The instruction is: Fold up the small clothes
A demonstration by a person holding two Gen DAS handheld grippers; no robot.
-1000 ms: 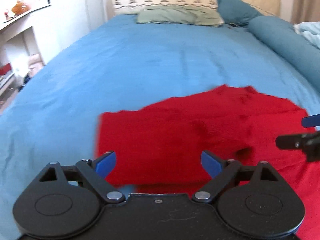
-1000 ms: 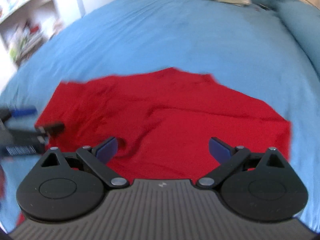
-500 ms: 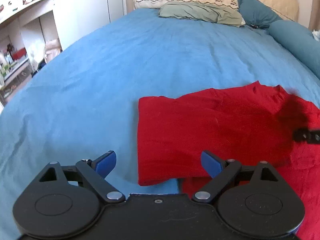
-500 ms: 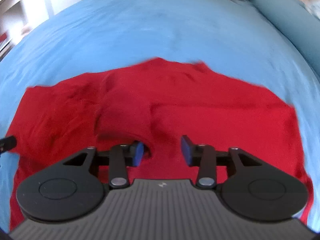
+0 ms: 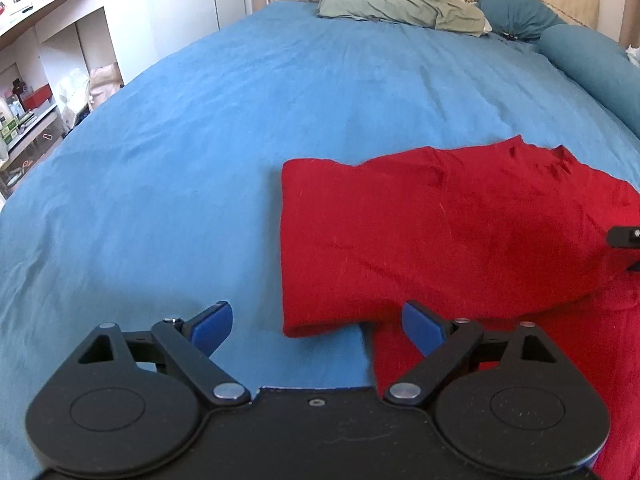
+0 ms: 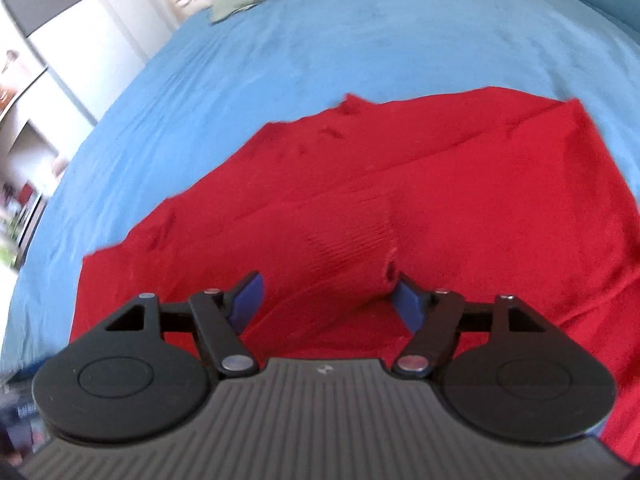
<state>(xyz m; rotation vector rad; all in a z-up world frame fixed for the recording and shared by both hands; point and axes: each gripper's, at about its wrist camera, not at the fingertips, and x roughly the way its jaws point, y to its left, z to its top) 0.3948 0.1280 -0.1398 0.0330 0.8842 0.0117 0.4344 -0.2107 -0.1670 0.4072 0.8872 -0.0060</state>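
A red sweater (image 5: 440, 232) lies flat on the blue bed cover (image 5: 240, 120), its left sleeve folded in across the body. My left gripper (image 5: 316, 314) hovers open over the sweater's near left corner, with only that corner's edge below the gap. The right gripper (image 6: 326, 286) sits low over the sweater (image 6: 480, 168) and its jaws are opening. The ribbed sleeve cuff (image 6: 352, 240) lies between its blue fingers, loose on the body. A black part of the right gripper (image 5: 624, 236) shows at the right edge of the left wrist view.
A green pillow (image 5: 400, 8), a teal pillow (image 5: 516, 8) and a teal bolster (image 5: 592, 64) line the head and right side of the bed. White shelves (image 5: 60, 40) with small items stand past the bed's left edge.
The right gripper narrowed, then widened again, rolled and sank, leaving the sleeve cuff lying on the sweater. The left gripper shifted left and lower, so the sweater's left edge sits between its fingers.
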